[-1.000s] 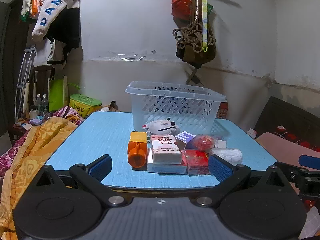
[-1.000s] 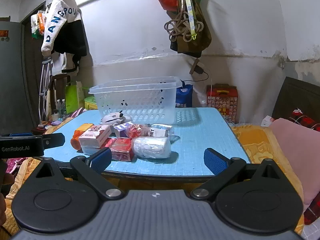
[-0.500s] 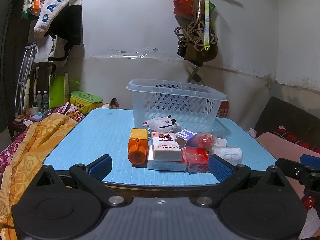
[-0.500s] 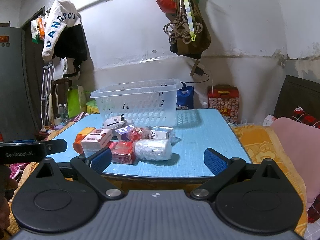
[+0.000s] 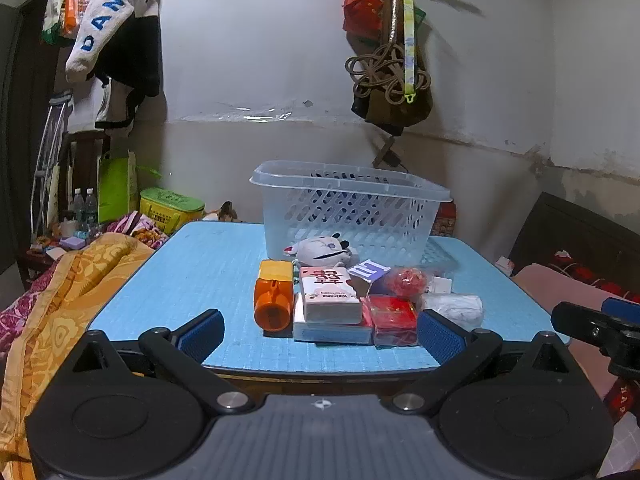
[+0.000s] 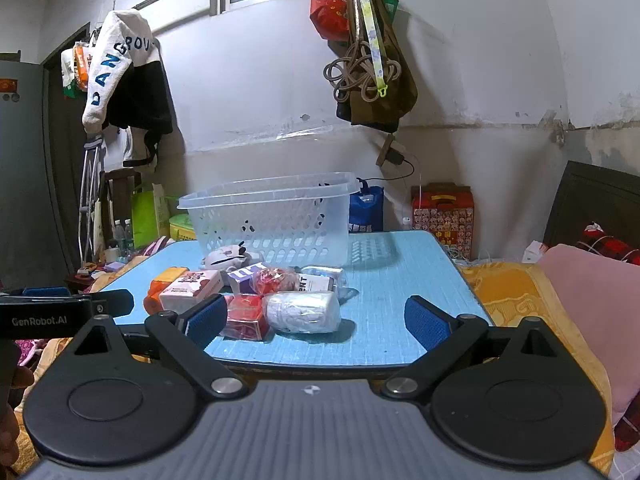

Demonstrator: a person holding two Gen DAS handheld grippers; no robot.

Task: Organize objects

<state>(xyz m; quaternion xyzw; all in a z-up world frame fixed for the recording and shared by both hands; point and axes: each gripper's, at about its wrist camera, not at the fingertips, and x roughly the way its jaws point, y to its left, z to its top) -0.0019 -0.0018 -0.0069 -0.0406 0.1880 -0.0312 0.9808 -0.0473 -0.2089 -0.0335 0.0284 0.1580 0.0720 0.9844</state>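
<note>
A clear plastic basket (image 5: 352, 212) stands at the back of the blue table (image 5: 200, 272); it also shows in the right wrist view (image 6: 272, 216). In front of it lies a cluster: an orange bottle (image 5: 274, 296), a white-pink box (image 5: 328, 294), a red box (image 5: 394, 314), a white wrapped roll (image 5: 452, 308), a plush toy (image 5: 320, 250). My left gripper (image 5: 320, 334) is open and empty, before the table's near edge. My right gripper (image 6: 316, 320) is open and empty, near the white roll (image 6: 302, 312) and the red box (image 6: 244, 316).
A yellow blanket (image 5: 52, 300) lies left of the table. A pink cushion (image 6: 592, 312) lies to the right. Bags hang on the wall (image 5: 392, 76). A red box (image 6: 442, 212) and a blue bag (image 6: 366, 208) stand behind the table.
Both grippers have drifted slightly; the table and its objects sit a little higher and closer in both views. Nothing was grasped or moved.
</note>
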